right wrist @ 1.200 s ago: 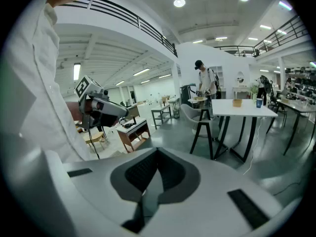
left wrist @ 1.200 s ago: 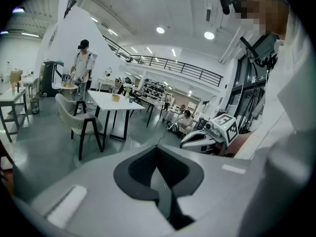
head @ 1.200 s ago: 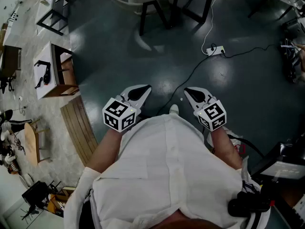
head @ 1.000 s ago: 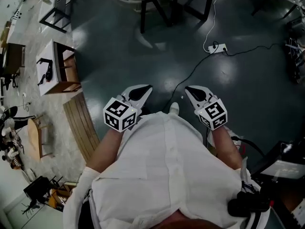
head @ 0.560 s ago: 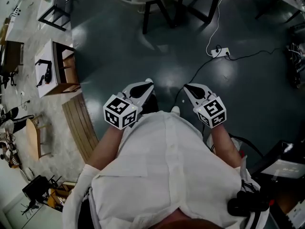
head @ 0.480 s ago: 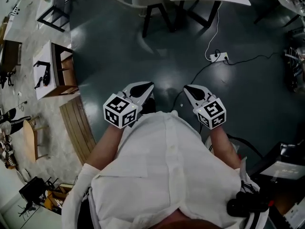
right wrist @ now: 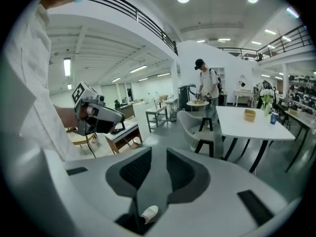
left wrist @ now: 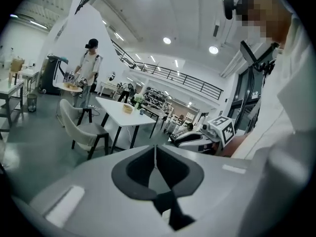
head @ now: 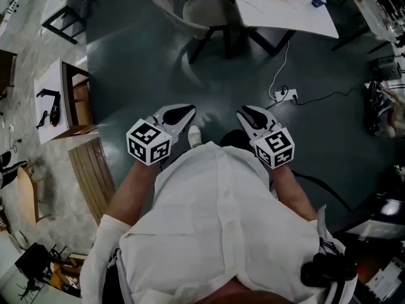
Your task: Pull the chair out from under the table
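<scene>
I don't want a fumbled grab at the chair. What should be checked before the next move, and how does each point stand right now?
1. Chair found: ok, it stands ahead at the end of the white table.
2. Chair within reach: not ok, open floor lies between.
3. Left hand-held gripper ready to grasp: not ok, jaws together, empty.
4. Right hand-held gripper free: ok, jaws have just been opening, a little apart, nothing between.
5. Path clear: cannot tell, a power strip lies right of the line; its cable near the feet is hidden.
</scene>
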